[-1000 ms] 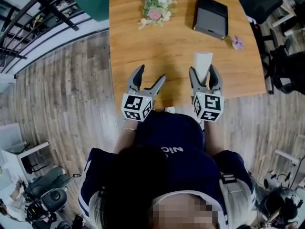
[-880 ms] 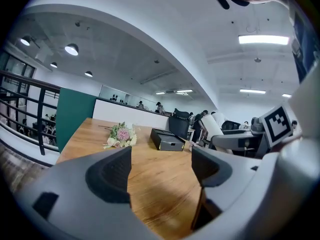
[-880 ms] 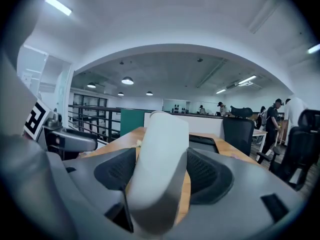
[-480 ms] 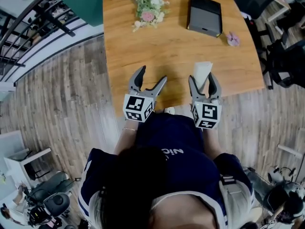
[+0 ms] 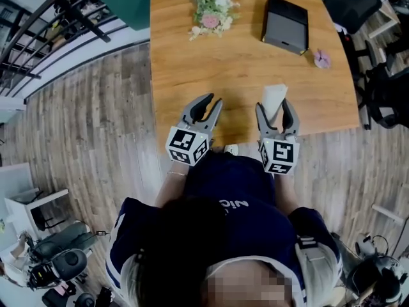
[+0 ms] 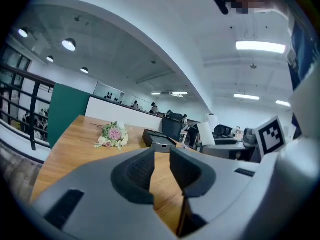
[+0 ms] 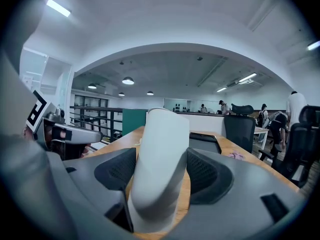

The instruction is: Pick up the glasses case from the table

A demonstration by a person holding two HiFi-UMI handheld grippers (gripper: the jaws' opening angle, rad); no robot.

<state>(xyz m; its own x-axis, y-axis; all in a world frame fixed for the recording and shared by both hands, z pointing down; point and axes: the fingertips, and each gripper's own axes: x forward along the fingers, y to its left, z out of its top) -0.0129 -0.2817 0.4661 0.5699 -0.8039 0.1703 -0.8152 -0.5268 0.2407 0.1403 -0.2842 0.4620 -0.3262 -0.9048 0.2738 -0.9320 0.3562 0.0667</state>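
The right gripper (image 5: 277, 109) has its fingers (image 7: 207, 173) clenched on the white glasses case (image 7: 159, 154), a dark ribbed pad pressing on each side of it. The case stands tilted between them, its rounded far end reaching up and out past the fingertips. From the head view the glasses case (image 5: 275, 96) is near the table's near edge, on the right side, pointing away from the person. Whether its lower end touches the wood or is clear of it cannot be told. The left gripper (image 5: 206, 105) hangs over the same near edge, well apart from the right one. Its fingers (image 6: 136, 173) are closing with nothing between them, and only a narrow strip of wooden table (image 5: 236, 69) shows through the gap. Farther back on the table lie a small bouquet of flowers (image 5: 214, 10) on the left and a dark rectangular box (image 5: 285, 23) on the right. A small purple flower (image 5: 321, 59) lies just beside the box, near the table's right edge. The person, in a dark top, stands on wood-plank floor (image 5: 96, 126).
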